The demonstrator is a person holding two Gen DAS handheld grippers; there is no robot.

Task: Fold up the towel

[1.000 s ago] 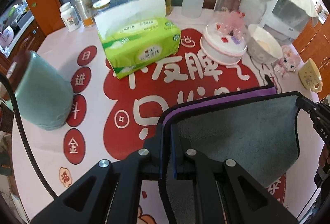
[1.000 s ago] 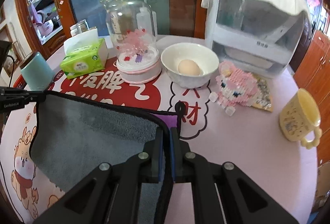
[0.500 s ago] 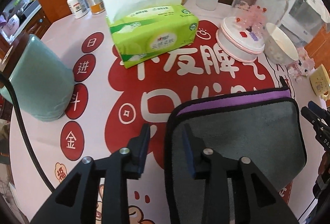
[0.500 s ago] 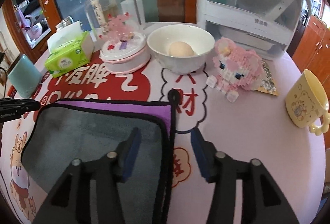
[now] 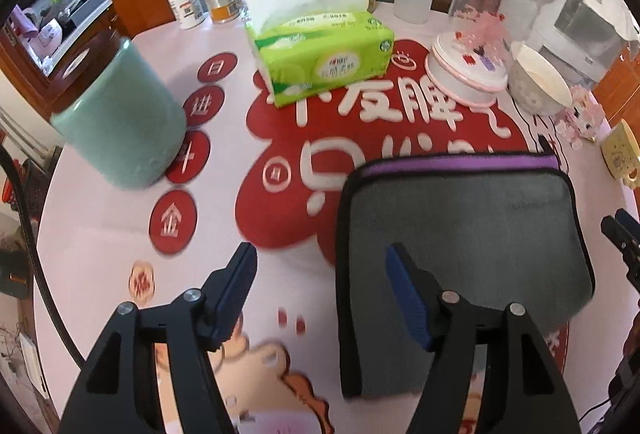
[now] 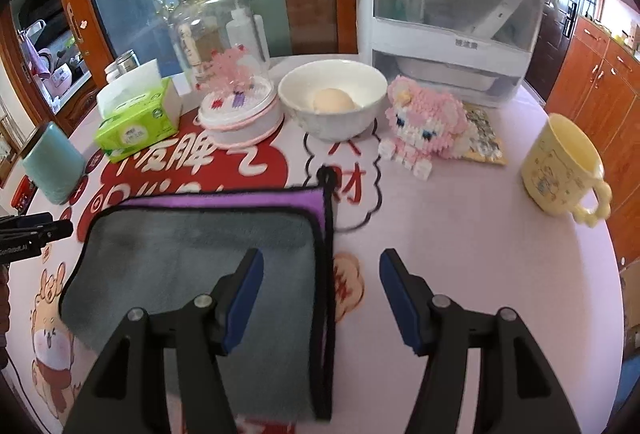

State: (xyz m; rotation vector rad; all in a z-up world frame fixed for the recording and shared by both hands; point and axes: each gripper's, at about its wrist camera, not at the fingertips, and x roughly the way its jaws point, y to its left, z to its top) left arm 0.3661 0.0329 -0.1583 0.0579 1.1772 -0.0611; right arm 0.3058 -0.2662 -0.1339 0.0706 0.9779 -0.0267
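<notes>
Grey microfibre faces up on the towel (image 5: 460, 218), which lies folded over on the printed tablecloth (image 5: 100, 218), a purple strip of its lower layer showing along the far edge. We hold the left gripper (image 5: 320, 270) and the right gripper (image 6: 320, 274) above its two near corners, jaws spread wide and empty, each straddling a black-bound side edge, likely so we can pinch again for another fold.

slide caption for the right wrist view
Right gripper open above the folded grey towel, its purple underside peeking out at the far edge.
</notes>
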